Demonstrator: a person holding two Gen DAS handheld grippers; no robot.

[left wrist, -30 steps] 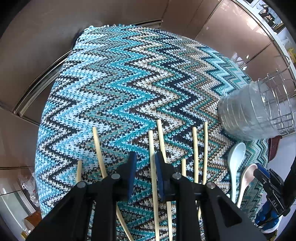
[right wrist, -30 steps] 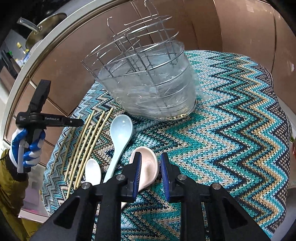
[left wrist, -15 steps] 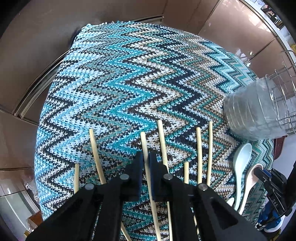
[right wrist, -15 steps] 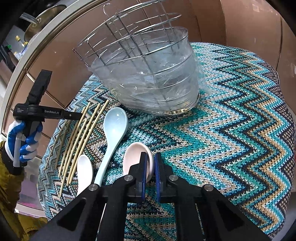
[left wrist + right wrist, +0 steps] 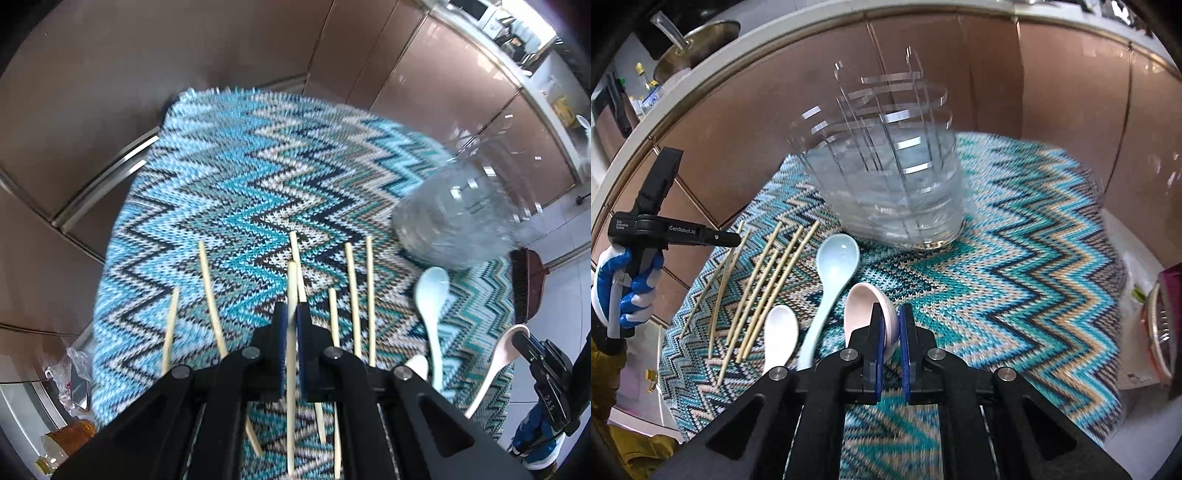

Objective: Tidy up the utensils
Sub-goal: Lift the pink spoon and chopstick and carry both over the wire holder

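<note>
Both claws have shut & lifted: left claw (image 5: 291,325) grips 1 chopstick (image 5: 291,295), right claw (image 5: 891,325) pinches pink spoon (image 5: 866,306). Pickup step; next, carry to wire holder (image 5: 886,166).

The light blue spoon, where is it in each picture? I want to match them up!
Left wrist view: the light blue spoon lies at the right, just below the clear basket, right of the chopsticks.
Right wrist view: the same spoon lies near the middle, left of the pink spoon pinched in the right tongs.
Shared landmark: the clear basket beside the spoon's bowl.
</note>
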